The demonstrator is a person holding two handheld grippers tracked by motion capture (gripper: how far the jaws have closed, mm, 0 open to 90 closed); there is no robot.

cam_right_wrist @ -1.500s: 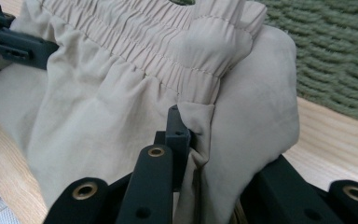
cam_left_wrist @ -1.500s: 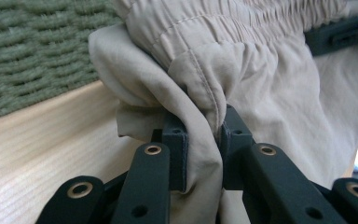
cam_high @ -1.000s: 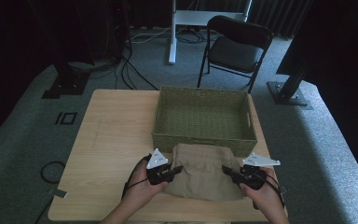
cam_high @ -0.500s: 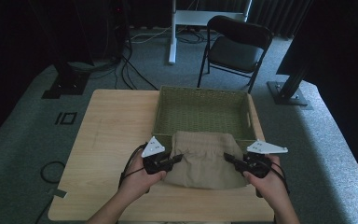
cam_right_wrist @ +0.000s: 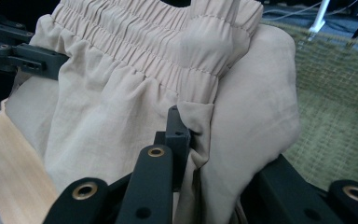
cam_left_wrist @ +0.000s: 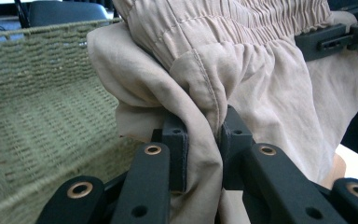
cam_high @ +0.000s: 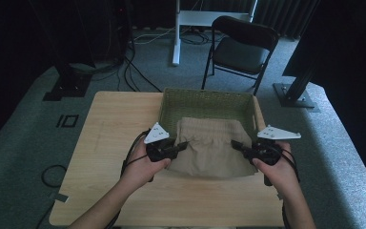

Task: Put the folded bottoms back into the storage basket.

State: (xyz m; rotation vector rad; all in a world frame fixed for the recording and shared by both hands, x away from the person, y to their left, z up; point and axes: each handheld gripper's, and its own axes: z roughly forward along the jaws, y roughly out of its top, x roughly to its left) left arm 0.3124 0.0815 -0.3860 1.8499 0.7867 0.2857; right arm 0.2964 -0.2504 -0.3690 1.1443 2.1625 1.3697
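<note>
The left claw (cam_high: 183,144) is clamped on one side edge of a folded beige garment (cam_high: 213,145), a pair of shorts or trousers with an elastic waistband. In the left gripper view its pads pinch a thick fold of the cloth (cam_left_wrist: 205,116) between them. The right claw (cam_high: 236,144) is clamped on the opposite edge in the same way, with cloth bunched between its jaws in the right gripper view (cam_right_wrist: 200,135).

The garment hangs stretched between the two claws, lifted off the worktop (cam_high: 109,138). Its far part, with the waistband, already reaches over the near wall of the woven basket (cam_high: 171,102); its near part sags below the claws over the wooden top.

What the coming move turns on is that the basket lies straight ahead of both claws, beyond the cloth, as both gripper views show: the green weave (cam_left_wrist: 37,107) stands just behind the fabric. The garment's long axis runs from claw to claw, parallel to the basket's near wall, and each claw sits level with one end of that wall. Neither hand is nearer, so I judge both would have to travel forward together, keeping the cloth taut, to carry the sagging part over the rim and lower it inside.
</note>
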